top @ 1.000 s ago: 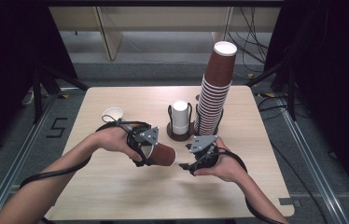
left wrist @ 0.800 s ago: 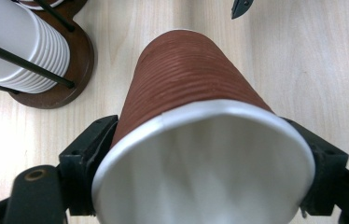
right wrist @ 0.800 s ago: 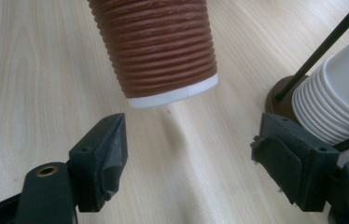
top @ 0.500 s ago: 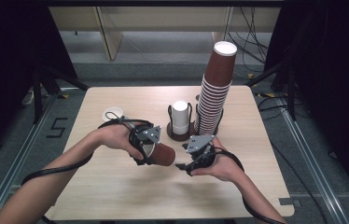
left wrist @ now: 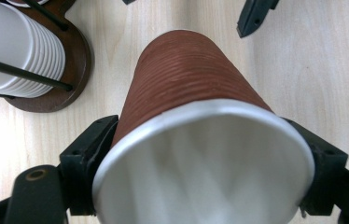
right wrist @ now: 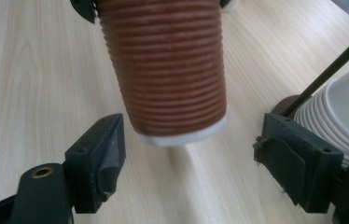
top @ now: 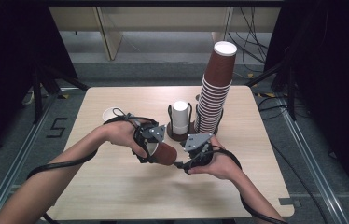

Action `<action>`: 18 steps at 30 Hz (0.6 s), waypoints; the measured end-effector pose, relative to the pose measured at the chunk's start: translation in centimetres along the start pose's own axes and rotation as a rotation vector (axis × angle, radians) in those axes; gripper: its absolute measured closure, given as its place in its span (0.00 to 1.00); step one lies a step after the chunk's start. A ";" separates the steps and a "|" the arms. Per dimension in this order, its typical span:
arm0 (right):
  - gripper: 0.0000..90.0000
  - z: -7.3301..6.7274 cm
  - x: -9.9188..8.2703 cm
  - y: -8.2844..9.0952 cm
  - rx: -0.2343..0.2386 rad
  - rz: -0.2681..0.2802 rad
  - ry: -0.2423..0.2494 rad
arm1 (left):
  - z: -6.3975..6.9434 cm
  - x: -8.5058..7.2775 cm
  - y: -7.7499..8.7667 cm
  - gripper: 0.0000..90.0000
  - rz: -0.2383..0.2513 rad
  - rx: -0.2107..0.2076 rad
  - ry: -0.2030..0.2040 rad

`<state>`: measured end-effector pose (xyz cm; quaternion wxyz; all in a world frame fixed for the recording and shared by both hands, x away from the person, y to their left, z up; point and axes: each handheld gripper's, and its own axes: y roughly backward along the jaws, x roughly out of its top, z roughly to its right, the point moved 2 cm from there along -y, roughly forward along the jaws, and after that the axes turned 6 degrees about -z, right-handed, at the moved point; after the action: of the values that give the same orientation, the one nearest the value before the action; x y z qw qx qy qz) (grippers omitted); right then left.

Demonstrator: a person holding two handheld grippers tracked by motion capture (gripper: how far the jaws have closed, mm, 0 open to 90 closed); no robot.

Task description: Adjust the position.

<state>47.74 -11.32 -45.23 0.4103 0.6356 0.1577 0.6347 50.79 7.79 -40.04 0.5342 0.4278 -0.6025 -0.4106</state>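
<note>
Cup clamped in left gripper, tilted

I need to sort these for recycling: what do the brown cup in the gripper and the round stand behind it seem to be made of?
The brown cup looks like paper: a matte, ribbed brown outer wall, a plain white lining and a rolled white rim. The round stand seems dark-stained wood with a slight sheen, fitted with thin black rods, probably metal. The table appears pale wood-grain laminate.
</note>
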 end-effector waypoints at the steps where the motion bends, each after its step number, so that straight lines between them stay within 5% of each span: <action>1: 0.26 0.0 0.1 0.0 -0.001 0.004 0.001 | 0.0 0.1 0.0 0.23 -0.001 -0.006 0.008; 9: 0.25 -0.4 0.9 -0.3 0.007 0.003 0.007 | -0.1 0.7 -0.3 0.23 -0.024 -0.019 -0.006; 10: 0.25 -0.2 1.0 -0.4 -0.003 0.009 0.042 | -0.1 0.8 -0.3 0.23 -0.027 -0.021 -0.008; 11: 0.25 -0.6 0.9 -0.4 0.011 -0.006 -0.007 | -0.1 0.8 -0.3 0.23 -0.031 -0.020 -0.010; 12: 0.24 -0.3 1.1 -0.5 0.009 0.011 0.042 | -0.1 0.8 -0.4 0.23 -0.038 -0.023 -0.014; 13: 0.24 -0.6 1.1 -0.5 0.012 0.007 0.010 | 0.0 0.9 -0.4 0.23 -0.041 -0.024 -0.018; 18: 0.24 -0.5 1.3 -0.9 0.008 0.014 0.053 | 0.1 1.0 -0.4 0.23 -0.048 -0.029 -0.023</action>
<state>47.71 -9.69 -45.04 0.3989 0.6214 0.1667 0.6534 50.66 6.68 -40.13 0.5235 0.4298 -0.5921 -0.4368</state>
